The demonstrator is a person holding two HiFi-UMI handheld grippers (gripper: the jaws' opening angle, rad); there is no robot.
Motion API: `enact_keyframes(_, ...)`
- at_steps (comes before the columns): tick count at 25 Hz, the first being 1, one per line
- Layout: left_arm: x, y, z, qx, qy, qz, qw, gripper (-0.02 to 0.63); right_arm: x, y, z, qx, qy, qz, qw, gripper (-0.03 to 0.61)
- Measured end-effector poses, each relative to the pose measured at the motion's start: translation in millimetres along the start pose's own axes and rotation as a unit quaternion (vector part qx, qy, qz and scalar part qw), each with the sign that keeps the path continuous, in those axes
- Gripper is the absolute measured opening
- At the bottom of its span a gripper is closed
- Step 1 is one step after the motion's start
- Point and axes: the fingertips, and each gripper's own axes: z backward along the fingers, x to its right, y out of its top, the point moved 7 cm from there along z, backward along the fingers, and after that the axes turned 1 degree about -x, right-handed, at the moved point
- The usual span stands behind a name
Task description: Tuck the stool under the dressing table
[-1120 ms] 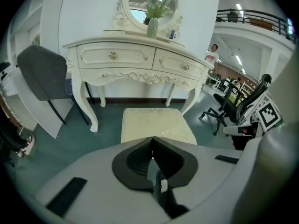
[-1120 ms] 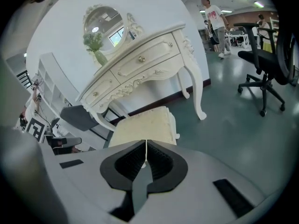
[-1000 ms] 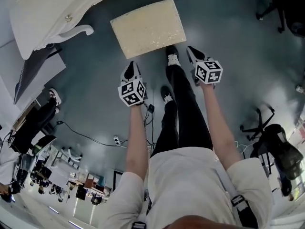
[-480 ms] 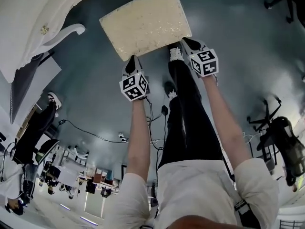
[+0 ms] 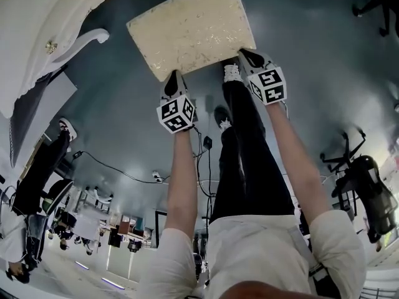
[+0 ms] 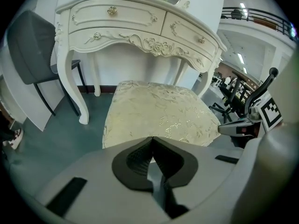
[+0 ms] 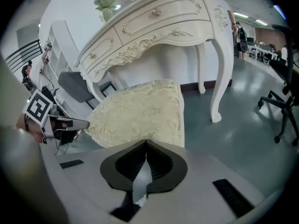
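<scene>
The stool (image 5: 190, 27) has a cream brocade cushion and stands on the grey floor in front of the white carved dressing table (image 5: 50, 17). My left gripper (image 5: 174, 76) is shut, with its tips against the near left edge of the cushion. My right gripper (image 5: 244, 56) is also shut, its tips at the near right corner. In the left gripper view the stool (image 6: 159, 115) lies straight ahead, with the dressing table (image 6: 140, 27) just behind it. The right gripper view has the stool (image 7: 140, 113) partly beneath the table (image 7: 159, 22). Neither pair of jaws visibly holds anything.
A grey chair (image 6: 32, 50) stands left of the table. Black office chairs stand to the right (image 7: 285, 92) (image 5: 361, 179). A cable (image 5: 124, 176) runs across the floor behind me. My legs (image 5: 243, 142) are right behind the stool. Other people (image 5: 37, 167) stand at the left.
Both grippers have come forward from short of the stool up to its near edge. The stool and table now lie closer and larger in the head view.
</scene>
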Motion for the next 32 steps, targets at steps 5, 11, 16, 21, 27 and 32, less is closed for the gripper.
enact_keyframes(5, 1, 10, -7, 0.005, 0.009, 0.009, 0.9999, 0.015, 7, 11, -6, 0.0, 0.002, 0.004, 1.0, 0.044)
enact_keyframes(11, -3, 27, -19, 0.013, 0.016, 0.018, 0.9996, 0.015, 16, 34, -17, 0.001, 0.01, 0.011, 1.0, 0.043)
enact_keyframes(16, -11, 45, -30, 0.026, 0.026, 0.027, 0.999, 0.015, 21, 58, -33, 0.002, 0.026, 0.026, 0.999, 0.044)
enact_keyframes(21, -17, 61, -40, 0.029, 0.03, 0.034, 0.9986, 0.015, 25, 76, -43, -0.004, 0.036, 0.025, 0.999, 0.043)
enact_keyframes(27, -23, 76, -49, 0.039, 0.035, 0.05, 0.9974, 0.015, 29, 96, -57, 0.002, 0.037, 0.043, 0.998, 0.043)
enact_keyframes(32, -30, 92, -59, 0.056, 0.03, 0.036, 0.9973, 0.015, 31, 114, -68, 0.026, 0.023, 0.05, 0.998, 0.043)
